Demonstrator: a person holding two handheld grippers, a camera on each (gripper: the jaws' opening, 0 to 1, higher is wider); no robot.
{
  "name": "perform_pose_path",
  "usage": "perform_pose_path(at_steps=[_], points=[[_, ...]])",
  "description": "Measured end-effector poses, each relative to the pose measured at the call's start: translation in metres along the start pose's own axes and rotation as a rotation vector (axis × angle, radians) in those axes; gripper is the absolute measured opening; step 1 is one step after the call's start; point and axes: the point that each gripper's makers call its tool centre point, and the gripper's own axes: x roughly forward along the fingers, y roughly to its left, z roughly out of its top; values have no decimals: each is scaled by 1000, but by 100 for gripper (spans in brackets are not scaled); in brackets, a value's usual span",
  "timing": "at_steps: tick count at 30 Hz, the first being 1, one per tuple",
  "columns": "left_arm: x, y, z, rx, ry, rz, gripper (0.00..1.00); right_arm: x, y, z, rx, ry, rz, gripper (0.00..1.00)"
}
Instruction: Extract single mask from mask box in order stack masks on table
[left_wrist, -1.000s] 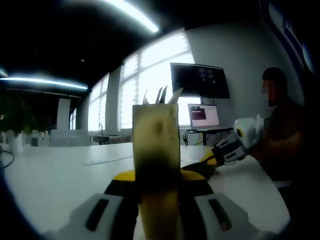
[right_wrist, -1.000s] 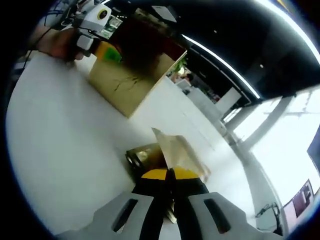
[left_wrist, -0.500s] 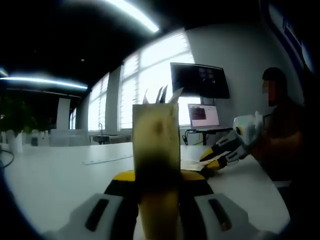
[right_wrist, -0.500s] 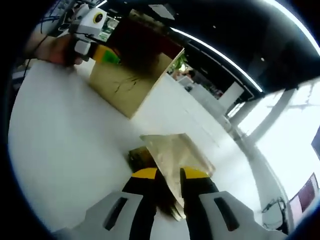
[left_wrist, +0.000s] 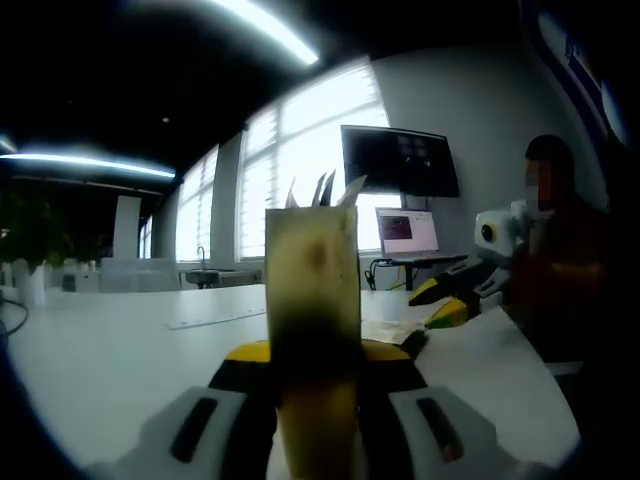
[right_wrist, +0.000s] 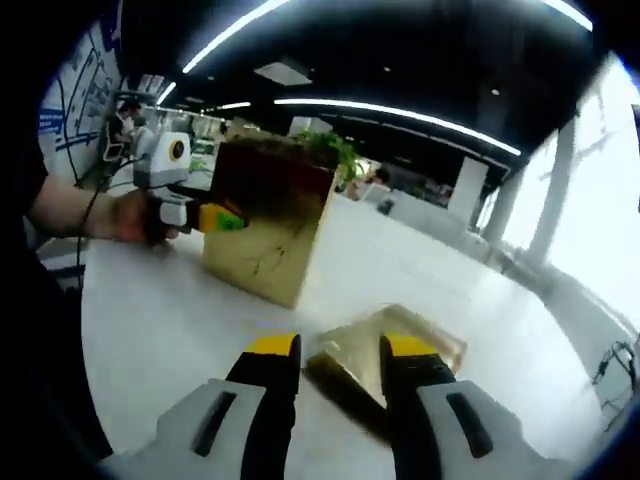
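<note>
In the right gripper view, reading from the left, the left tongs sit low on the surface, clamped against the side of the box. The hold probably pins the box so it does not slide or lift while a mask is drawn out. The left gripper view confirms the grip: the box stands upright between these tongs, pressed tight from both sides, with white mask edges poking out of its top opening.

Further right in the right gripper view, the stack of masks lies flat on the surface, near the box but apart from it. The right tongs hang just above it with jaws spread and nothing between them, which suggests a mask has been laid down and let go. In the left gripper view these tongs show at the right, raised off the surface, in front of a person.

Next, the right tongs likely go back to the box top for another mask.
</note>
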Motion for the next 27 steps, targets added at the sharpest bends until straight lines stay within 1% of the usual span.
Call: perform_pose_path(at_steps=[1,3,5,8,11,16,19,20,23,27], points=[[0,0,0,0,0,0,32,0,3,4,9,-17,9,31],[0,0,0,0,0,0,32,-2,0,6,21,-35,6,32],[0,1,0,0,0,0,32,-2,2,10,36,-61,16,33],[0,2,0,0,0,1,32,-2,5,14,74,-101,27,35],[0,2,0,0,0,1,32,-4,8,19,125,-150,37,36],[1,3,0,0,0,3,32,-8,5,23,212,-218,47,38],[0,4,0,-1,0,3,32,-10,1,20,260,-246,48,38],[0,4,0,-2,0,3,32,-10,-1,19,264,-254,42,38],[0,4,0,-3,0,2,32,-9,-7,9,282,-249,32,37],[0,3,0,-4,0,2,32,-8,-9,4,309,-276,46,35]])
